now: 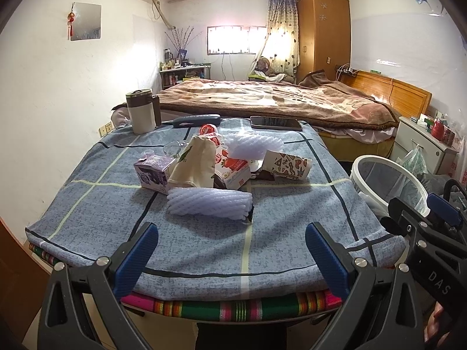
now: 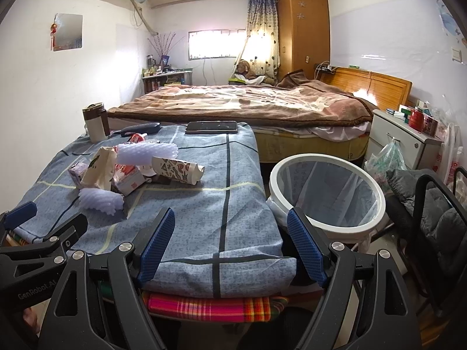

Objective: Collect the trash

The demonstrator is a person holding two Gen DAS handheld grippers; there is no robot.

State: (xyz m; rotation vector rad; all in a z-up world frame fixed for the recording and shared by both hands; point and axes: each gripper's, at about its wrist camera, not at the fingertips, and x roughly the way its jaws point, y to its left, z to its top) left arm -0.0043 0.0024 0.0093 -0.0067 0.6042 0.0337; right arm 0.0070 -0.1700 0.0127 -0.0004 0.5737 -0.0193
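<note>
The left gripper (image 1: 232,250) and right gripper (image 2: 232,246) hold their ribbed blue jaws wide apart with nothing between them. Both hang over the near edge of the desk (image 1: 204,250) with its soft blue checked cloth. Further back lies the trash pile: a bumpy white foam net (image 1: 210,204), a purple carton (image 1: 153,175), and a crushed paper cup (image 1: 287,164). A round white bin (image 2: 327,195) stands right of the desk.

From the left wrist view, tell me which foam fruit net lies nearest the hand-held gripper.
The front foam net, alone on the cloth before the pile; the other foam net lies behind the cartons.
</note>
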